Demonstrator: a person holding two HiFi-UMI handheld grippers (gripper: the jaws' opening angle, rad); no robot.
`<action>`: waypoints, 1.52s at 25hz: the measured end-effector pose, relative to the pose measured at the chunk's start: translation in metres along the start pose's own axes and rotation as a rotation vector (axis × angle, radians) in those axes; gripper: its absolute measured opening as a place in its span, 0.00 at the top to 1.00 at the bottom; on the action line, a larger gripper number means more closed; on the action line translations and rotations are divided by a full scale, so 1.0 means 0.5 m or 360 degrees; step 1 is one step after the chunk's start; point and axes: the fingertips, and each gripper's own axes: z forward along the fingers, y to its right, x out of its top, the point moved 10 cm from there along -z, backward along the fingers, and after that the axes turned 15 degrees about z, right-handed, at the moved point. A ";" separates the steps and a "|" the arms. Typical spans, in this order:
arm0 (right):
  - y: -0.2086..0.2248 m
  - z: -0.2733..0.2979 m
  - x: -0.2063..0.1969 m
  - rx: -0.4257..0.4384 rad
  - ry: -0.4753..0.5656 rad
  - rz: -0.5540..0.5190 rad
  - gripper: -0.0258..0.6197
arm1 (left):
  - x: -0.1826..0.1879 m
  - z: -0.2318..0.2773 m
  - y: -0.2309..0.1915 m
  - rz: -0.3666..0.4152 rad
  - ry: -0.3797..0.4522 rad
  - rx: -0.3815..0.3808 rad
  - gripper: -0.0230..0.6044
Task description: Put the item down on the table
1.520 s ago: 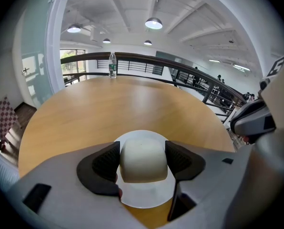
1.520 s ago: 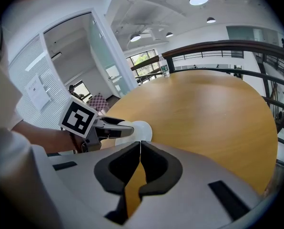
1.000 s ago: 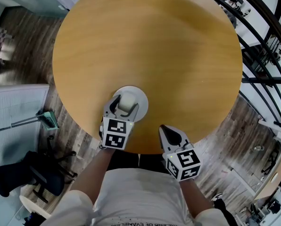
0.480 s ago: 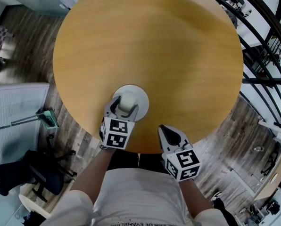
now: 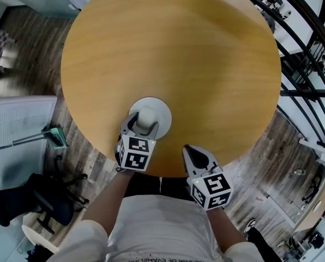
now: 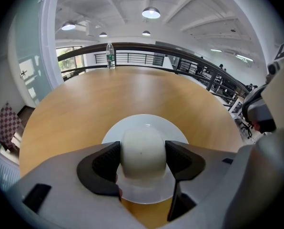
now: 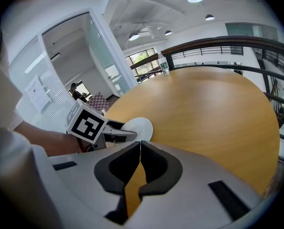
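Left gripper view is showing my left claw [image 6: 142,152] pinching a white cup [image 6: 142,141], one dark pad pressing on each side of its rounded wall. As far as I can tell the cup is sitting mouth-down in the middle of a white plate [image 6: 147,122]. The plate is lying on the round wooden table [image 6: 85,104].

I am judging the cup to be glazed ceramic: stiff, light enough for one claw, slippery under the pads and liable to chip. So I am gripping it across the widest part of the wall, and I would be easing the pads off gently rather than snapping them apart.

This view is also catching a water bottle [image 6: 110,55] far beyond the plate, by the railing, which the head view is not showing. Head view is giving what this one cannot. It is showing the plate lying close to the table's near edge, and my right claw [image 5: 193,152] hovering to the right of the plate, over that edge. Right gripper view is showing that claw's jaws pressed together with nothing between them, and the plate off to its left.
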 end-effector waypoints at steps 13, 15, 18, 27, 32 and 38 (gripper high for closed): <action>0.001 -0.002 -0.003 0.0003 0.0006 0.0008 0.92 | 0.001 0.010 0.005 0.0050 -0.0052 0.0016 0.46; 0.001 -0.003 -0.003 0.0005 0.0007 0.0004 0.92 | 0.000 0.010 0.006 0.0052 -0.0053 0.0025 0.46; 0.001 -0.007 -0.003 0.0003 0.0008 0.0005 0.92 | 0.002 0.008 0.006 0.0057 -0.0053 0.0029 0.46; 0.002 -0.014 -0.008 0.0009 0.0016 -0.0003 0.92 | 0.001 0.005 0.007 0.0077 -0.0026 0.0010 0.46; 0.000 -0.016 -0.008 0.0026 0.0008 -0.0032 0.92 | 0.007 -0.011 0.010 0.0053 0.0001 0.0007 0.44; -0.024 -0.020 -0.007 0.0067 0.0011 -0.0095 0.92 | 0.003 -0.064 0.019 -0.0038 0.0065 -0.0009 0.44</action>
